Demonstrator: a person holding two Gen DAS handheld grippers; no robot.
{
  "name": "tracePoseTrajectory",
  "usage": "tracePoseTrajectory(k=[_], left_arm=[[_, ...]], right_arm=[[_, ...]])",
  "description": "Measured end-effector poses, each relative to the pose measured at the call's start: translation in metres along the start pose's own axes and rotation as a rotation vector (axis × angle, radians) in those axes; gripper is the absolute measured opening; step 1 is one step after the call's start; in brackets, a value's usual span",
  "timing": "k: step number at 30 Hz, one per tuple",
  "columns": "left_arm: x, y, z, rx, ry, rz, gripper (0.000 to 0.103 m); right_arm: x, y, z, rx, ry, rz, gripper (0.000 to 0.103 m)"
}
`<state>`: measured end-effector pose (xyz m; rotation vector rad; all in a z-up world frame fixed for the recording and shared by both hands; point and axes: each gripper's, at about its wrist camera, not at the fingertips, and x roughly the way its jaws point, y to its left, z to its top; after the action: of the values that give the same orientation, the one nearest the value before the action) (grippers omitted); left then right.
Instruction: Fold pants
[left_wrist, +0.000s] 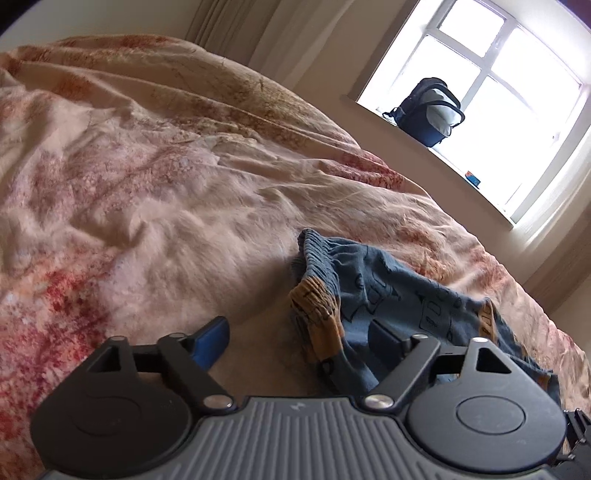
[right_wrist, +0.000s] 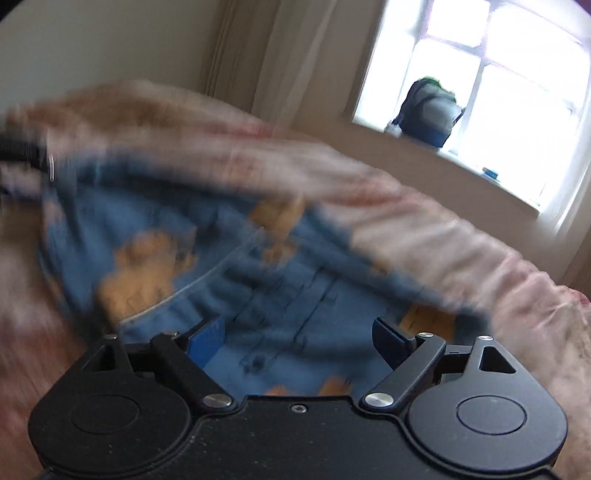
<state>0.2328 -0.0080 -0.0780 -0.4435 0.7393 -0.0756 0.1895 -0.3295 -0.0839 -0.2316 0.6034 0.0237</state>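
Bedroom, floral bedspread (left_wrist: 147, 192): blue pants (left_wrist: 388, 306) lie bunched near its front edge. Left gripper (left_wrist: 299, 336) and right gripper (right_wrist: 299, 339): jaws apart, empty. Step: between folds, likely. Next: regrasp an edge.

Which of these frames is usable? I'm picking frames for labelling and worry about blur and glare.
Left wrist view: sharp; pants and bedspread crisp, but the window is blown out white and fisheye bends the edges. Right wrist view: heavy motion smear over pants and bedspread; only the gripper body is crisp.
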Motion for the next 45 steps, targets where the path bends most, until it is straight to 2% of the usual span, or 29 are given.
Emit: tracePoseTrajectory(k=[2, 3, 5, 7, 12, 16, 19, 20, 22, 24, 29, 33, 36, 39, 42, 43, 44, 45], left_arm=[[-0.003, 0.004, 0.001, -0.007, -0.004, -0.001, 0.096], [-0.005, 0.007, 0.002, -0.014, -0.005, -0.008, 0.098], [-0.007, 0.012, 0.002, -0.016, -0.004, -0.022, 0.099], [-0.007, 0.014, 0.002, 0.006, 0.007, -0.028, 0.099], [-0.008, 0.011, 0.003, 0.052, 0.012, -0.059, 0.103], [-0.004, 0.009, 0.002, 0.078, 0.030, -0.074, 0.103], [-0.003, 0.004, 0.003, 0.148, 0.040, -0.094, 0.103], [-0.002, 0.003, 0.003, 0.164, 0.044, -0.105, 0.103], [0.001, 0.002, 0.004, 0.181, 0.058, -0.122, 0.103], [0.004, 0.001, 0.006, 0.180, 0.064, -0.138, 0.103], [0.015, 0.008, 0.013, 0.093, 0.064, -0.170, 0.102], [0.022, 0.017, 0.018, 0.002, 0.076, -0.159, 0.093], [0.022, 0.022, 0.019, -0.070, 0.079, -0.145, 0.087], [0.022, 0.022, 0.018, -0.114, 0.086, -0.129, 0.080], [0.021, 0.016, 0.015, -0.120, 0.093, -0.111, 0.077], [0.021, 0.012, 0.015, -0.113, 0.097, -0.103, 0.074], [0.021, 0.007, 0.015, -0.099, 0.098, -0.085, 0.062], [0.021, 0.003, 0.015, -0.089, 0.099, -0.069, 0.044]], right_arm=[[-0.007, -0.009, 0.007, 0.050, -0.012, 0.035, 0.089], [-0.012, -0.015, 0.012, 0.063, -0.045, 0.058, 0.091], [-0.017, -0.026, 0.024, 0.067, -0.106, 0.109, 0.101], [-0.013, -0.033, 0.047, 0.063, -0.121, 0.157, 0.102], [0.039, -0.029, 0.110, 0.034, -0.078, 0.378, 0.102], [0.087, 0.006, 0.154, -0.011, -0.019, 0.524, 0.102], [0.114, 0.042, 0.170, -0.088, 0.032, 0.582, 0.102], [0.124, 0.056, 0.172, -0.148, 0.064, 0.555, 0.102], [0.141, 0.077, 0.167, -0.283, 0.109, 0.427, 0.097], [0.149, 0.079, 0.159, -0.327, 0.085, 0.379, 0.102], [0.133, 0.051, 0.153, -0.185, -0.003, 0.418, 0.100], [0.095, 0.015, 0.145, -0.042, -0.073, 0.401, 0.101], [0.057, -0.006, 0.127, 0.025, -0.099, 0.303, 0.102], [0.017, -0.017, 0.098, 0.034, -0.111, 0.151, 0.102], [-0.005, -0.016, 0.068, 0.036, -0.078, 0.012, 0.102], [-0.003, -0.012, 0.058, 0.024, -0.039, -0.016, 0.102], [0.003, -0.006, 0.049, -0.004, 0.003, -0.025, 0.102], [0.012, 0.001, 0.041, -0.037, 0.036, -0.021, 0.102]])
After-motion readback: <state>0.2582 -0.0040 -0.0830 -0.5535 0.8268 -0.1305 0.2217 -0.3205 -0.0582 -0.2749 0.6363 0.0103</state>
